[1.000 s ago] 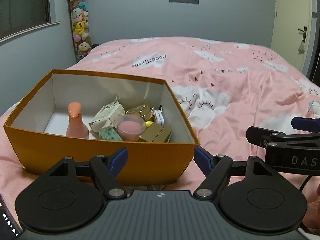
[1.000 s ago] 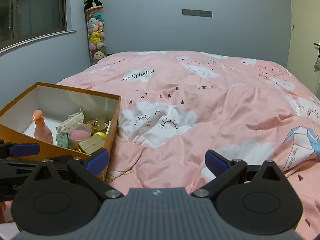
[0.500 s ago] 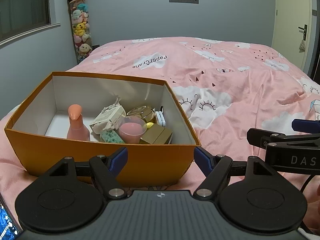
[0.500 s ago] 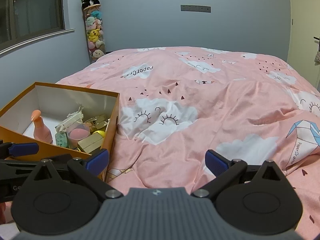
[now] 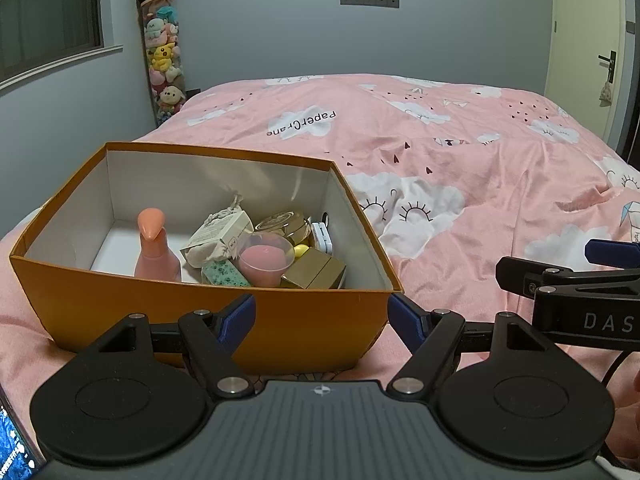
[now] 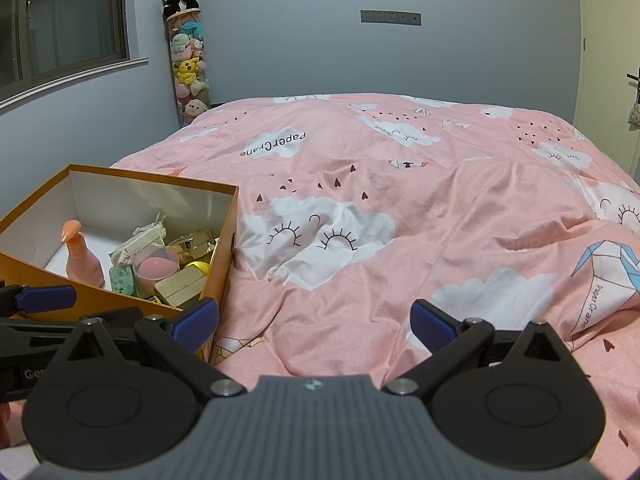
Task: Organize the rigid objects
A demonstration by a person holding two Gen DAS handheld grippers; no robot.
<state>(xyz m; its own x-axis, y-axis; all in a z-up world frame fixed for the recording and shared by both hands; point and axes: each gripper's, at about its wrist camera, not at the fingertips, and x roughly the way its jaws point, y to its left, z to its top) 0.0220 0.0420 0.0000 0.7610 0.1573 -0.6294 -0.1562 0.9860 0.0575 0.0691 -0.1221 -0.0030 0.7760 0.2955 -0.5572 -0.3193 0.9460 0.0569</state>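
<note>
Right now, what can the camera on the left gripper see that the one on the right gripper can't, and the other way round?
Only the left wrist view shows the door handle and a small white and blue item against the box's right wall. Only the right wrist view shows the blue paper crane print whole. Both show the orange box, the pink bottle standing in it, the clear cup with pink contents, the gold box, the toy tube with a panda on top, and the other gripper at the frame edge. The left gripper and right gripper are open and empty.

Home bedroom — bed (image 6: 400, 200) under pink duvet, plush-toy tube (image 6: 188, 68) (panda atop), window (image 6: 64, 20).
</note>
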